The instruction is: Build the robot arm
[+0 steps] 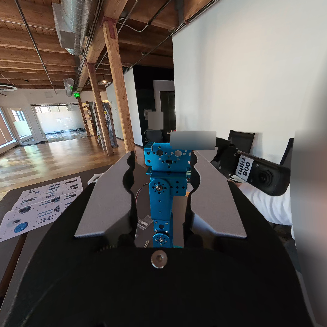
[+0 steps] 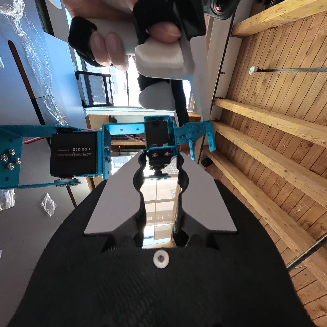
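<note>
Blue metal robot arm (image 1: pixel 160 194) stands between the left gripper (image 1: pixel 162 159) jaws, which are spread apart without touching it. The right gripper (image 2: pixel 160 157) has its jaw tips clamped on the arm's black motor (image 2: pixel 155 139).

Upright blue perforated-metal servo arm (image 1: pixel 160 198) standing on the dark table (image 1: pixel 10 208), between the left gripper's (image 1: pixel 163 157) spread fingers, printed instruction sheets (image 1: pixel 44 201) left of it, right gripper (image 2: pixel 161 155) at its top bracket, small clear plastic bags (image 2: pixel 48 204) on the table near its base
</note>
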